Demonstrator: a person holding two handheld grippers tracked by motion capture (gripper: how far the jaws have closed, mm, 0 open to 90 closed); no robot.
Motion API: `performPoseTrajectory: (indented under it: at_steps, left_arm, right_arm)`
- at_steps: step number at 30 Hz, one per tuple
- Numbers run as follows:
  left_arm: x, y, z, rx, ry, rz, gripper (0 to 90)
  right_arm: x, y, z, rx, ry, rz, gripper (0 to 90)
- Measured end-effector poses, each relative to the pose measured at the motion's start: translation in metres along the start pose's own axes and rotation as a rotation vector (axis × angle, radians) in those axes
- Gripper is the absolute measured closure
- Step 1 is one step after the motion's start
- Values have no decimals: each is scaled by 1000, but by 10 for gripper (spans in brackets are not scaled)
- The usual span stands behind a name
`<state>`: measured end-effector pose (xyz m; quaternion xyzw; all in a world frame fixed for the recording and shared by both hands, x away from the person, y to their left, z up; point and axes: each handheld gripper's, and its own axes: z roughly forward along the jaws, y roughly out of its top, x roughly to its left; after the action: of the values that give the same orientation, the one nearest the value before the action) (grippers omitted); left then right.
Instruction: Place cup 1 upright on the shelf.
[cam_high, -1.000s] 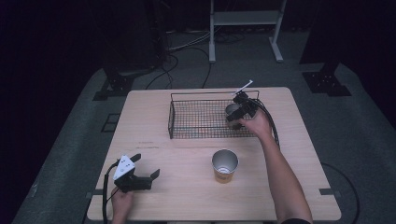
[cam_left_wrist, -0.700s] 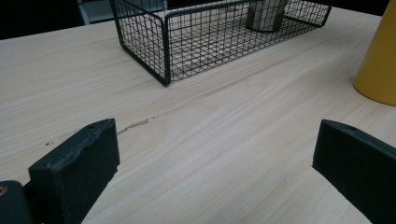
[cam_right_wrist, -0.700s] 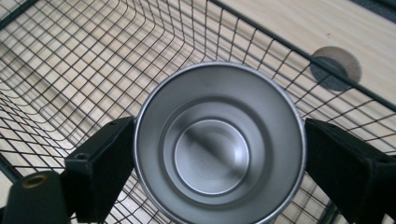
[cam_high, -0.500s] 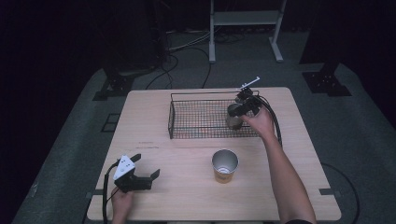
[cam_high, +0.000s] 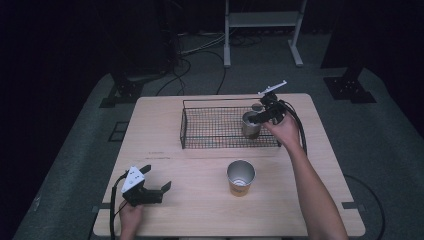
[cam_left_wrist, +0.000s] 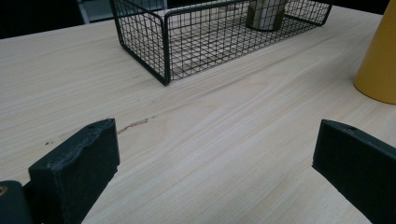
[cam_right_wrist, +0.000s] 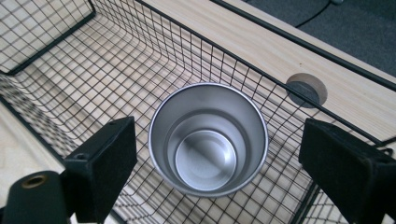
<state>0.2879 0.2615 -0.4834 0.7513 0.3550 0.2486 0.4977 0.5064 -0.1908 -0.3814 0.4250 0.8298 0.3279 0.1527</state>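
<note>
A steel cup (cam_high: 250, 124) (cam_right_wrist: 208, 137) stands upright at the right end of the black wire basket (cam_high: 200, 127) (cam_right_wrist: 70, 70). My right gripper (cam_high: 265, 113) (cam_right_wrist: 224, 154) hovers just above it, open, with a jaw on either side of the rim and neither touching it. A yellow cup (cam_high: 240, 177) (cam_left_wrist: 380, 60) with a steel inside stands on the table in front of the basket. At the front left my left gripper (cam_high: 150, 189) (cam_left_wrist: 217, 168) rests low over the bare wood, open and holding nothing. From there the basket (cam_left_wrist: 140, 42) and its cup (cam_left_wrist: 266, 11) lie ahead.
A round cable hole (cam_high: 256, 106) (cam_right_wrist: 306, 89) sits in the wooden table (cam_high: 190, 210) just behind the basket. The right gripper's cable (cam_high: 300, 130) trails along the forearm. Dark floor, stands and cables surround the table.
The right gripper has shifted slightly right and up over the basket's right end, and the steel cup now stands free below it. The left gripper has stayed put.
</note>
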Motion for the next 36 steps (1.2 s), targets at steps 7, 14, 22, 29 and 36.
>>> performPoseTrajectory:
  at_steps: [7,14,22,29,36]
  left_arm:
    - [0,0,0,3,2,1,0]
    - [0,0,0,6,2,4,0]
    - [-1,0,1,8,2,5,0]
    - [-1,0,1,11,3,7,0]
    - [-1,0,1,14,5,9,0]
  right_arm:
    - [-7,-17,-15,-31,19,23,115]
    - [-10,-35,-27,-53,41,28,115]
    - [2,-56,-47,-78,39,-25,115]
    - [13,-76,-65,-96,63,-54,115]
    - [18,-94,-76,-107,84,-63,114]
